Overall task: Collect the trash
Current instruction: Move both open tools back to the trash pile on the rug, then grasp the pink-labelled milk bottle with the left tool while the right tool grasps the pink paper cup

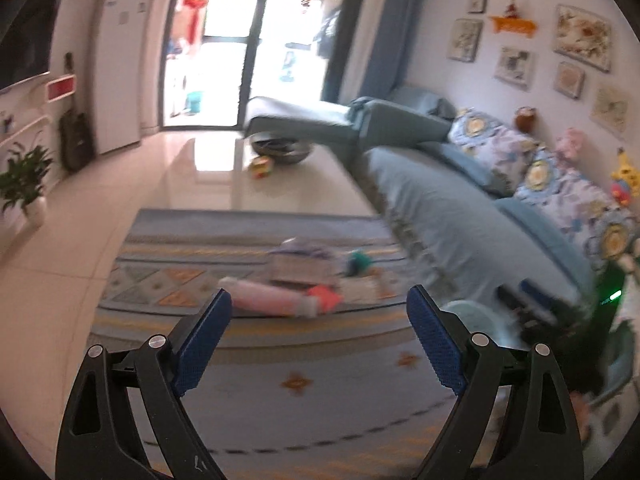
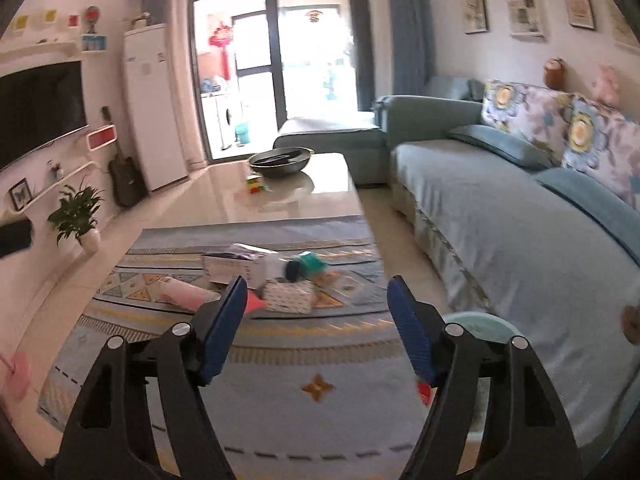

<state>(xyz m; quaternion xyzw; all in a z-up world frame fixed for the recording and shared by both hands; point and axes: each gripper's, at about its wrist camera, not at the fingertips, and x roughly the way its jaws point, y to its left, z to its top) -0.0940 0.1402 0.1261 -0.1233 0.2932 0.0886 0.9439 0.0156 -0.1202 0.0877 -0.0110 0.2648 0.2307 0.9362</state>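
Trash lies in a heap on the patterned rug (image 2: 280,360): a pink tube-shaped pack (image 2: 182,294), a white carton (image 2: 236,266), a patterned white packet (image 2: 288,296) and a teal-capped item (image 2: 306,266). The left wrist view shows the same heap blurred, with the pink pack (image 1: 268,300) and the carton (image 1: 302,266). My left gripper (image 1: 320,300) is open and empty, above the rug short of the heap. My right gripper (image 2: 314,288) is open and empty, also short of the heap. A pale green round bin (image 2: 476,326) stands by my right gripper's right finger.
A blue sofa (image 2: 520,232) with floral cushions runs along the right. A glossy low table (image 2: 296,196) with a dark bowl (image 2: 282,160) stands beyond the rug. A potted plant (image 2: 78,216), a guitar and a white fridge line the left wall.
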